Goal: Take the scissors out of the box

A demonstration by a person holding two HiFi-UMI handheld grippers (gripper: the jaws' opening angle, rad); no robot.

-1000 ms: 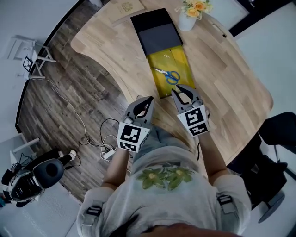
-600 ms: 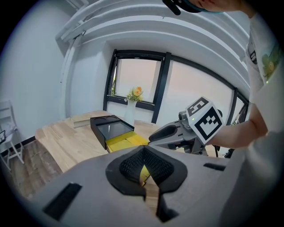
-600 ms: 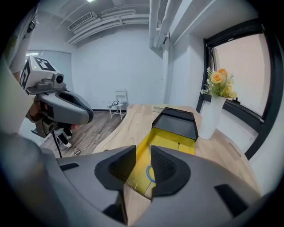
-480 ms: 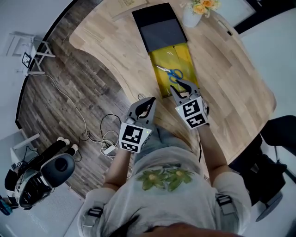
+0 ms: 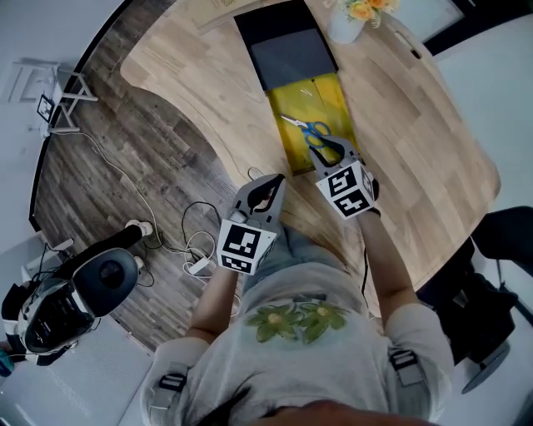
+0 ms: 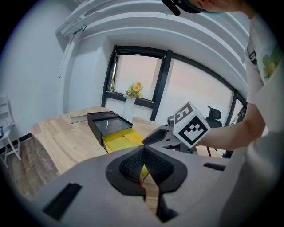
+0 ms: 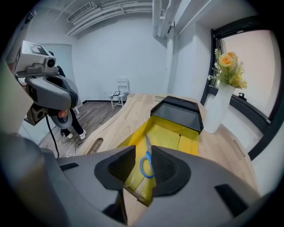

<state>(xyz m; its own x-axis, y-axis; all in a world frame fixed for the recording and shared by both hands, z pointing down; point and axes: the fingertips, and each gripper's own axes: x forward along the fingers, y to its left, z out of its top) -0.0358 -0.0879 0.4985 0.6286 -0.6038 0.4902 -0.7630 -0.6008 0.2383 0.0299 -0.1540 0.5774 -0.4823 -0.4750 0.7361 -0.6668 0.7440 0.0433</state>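
Note:
Blue-handled scissors [image 5: 304, 127] lie in the open yellow box [image 5: 323, 93] on the wooden table, blades pointing away from me. My right gripper [image 5: 326, 148] hovers open over the box's near end, just short of the handles. In the right gripper view the scissors [image 7: 146, 156] show through the gap between the jaws of the right gripper [image 7: 143, 150], untouched. My left gripper [image 5: 271, 185] hangs shut and empty off the table's curved near edge, left of the box. In the left gripper view the left gripper [image 6: 144, 149] points toward the yellow box [image 6: 117, 138].
A black sleeve [image 5: 287, 46] covers the box's far half. A white vase with flowers [image 5: 350, 25] stands right of it. Cables [image 5: 191, 250] and a black-and-white device [image 5: 67, 291] lie on the floor at left. A dark chair [image 5: 491, 274] stands at right.
My right gripper has advanced over the near end of the yellow box toward the scissor handles. The left gripper has barely shifted.

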